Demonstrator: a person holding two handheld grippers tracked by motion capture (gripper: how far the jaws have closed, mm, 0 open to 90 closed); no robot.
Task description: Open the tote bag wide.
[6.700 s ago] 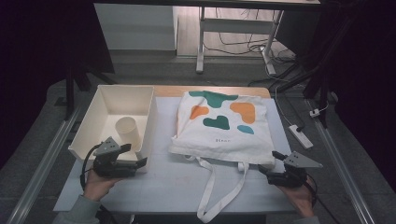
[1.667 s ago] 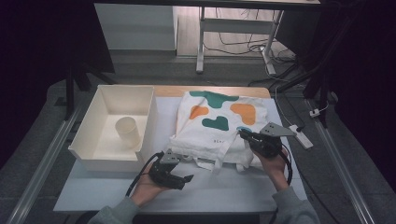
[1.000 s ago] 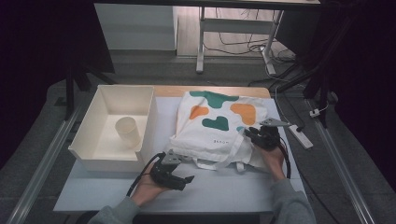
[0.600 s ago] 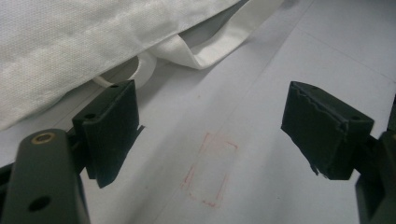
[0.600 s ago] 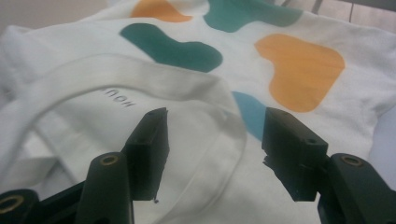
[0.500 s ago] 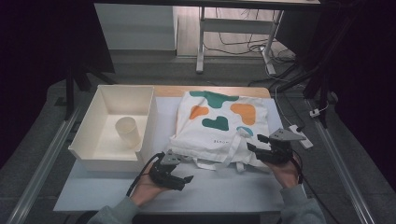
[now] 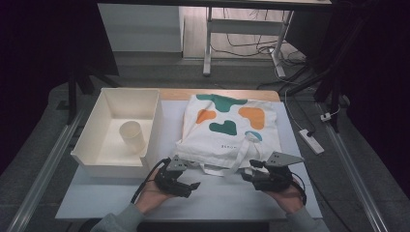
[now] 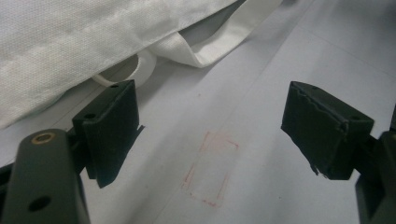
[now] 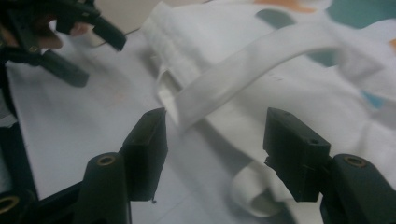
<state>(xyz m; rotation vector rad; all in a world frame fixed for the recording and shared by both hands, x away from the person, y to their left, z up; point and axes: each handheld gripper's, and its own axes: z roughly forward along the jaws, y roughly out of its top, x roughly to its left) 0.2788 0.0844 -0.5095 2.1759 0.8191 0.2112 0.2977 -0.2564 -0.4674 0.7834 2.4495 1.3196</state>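
Seemingly light and limp, the tote bag [image 7: 227, 126] lies flat on the table [image 7: 121, 203] beside the white bin [image 7: 118, 130] in the high view, between the left gripper [image 7: 186, 186] and the right gripper [image 7: 251, 171].

Left gripper view: jaws wide, empty, bag hem [image 8: 70, 51] just beyond.

Right gripper view: jaws, which have just been opening, stand apart around nothing; the strap [image 9: 243, 70], folded over the cloth, looks the best hold.

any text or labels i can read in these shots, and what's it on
One short line of small dark print sits on the tote bag, just under the lower green blob in the high view: too small and blurred to read.
The red outline drawn on the table holds no writing.
Nothing else carries text.
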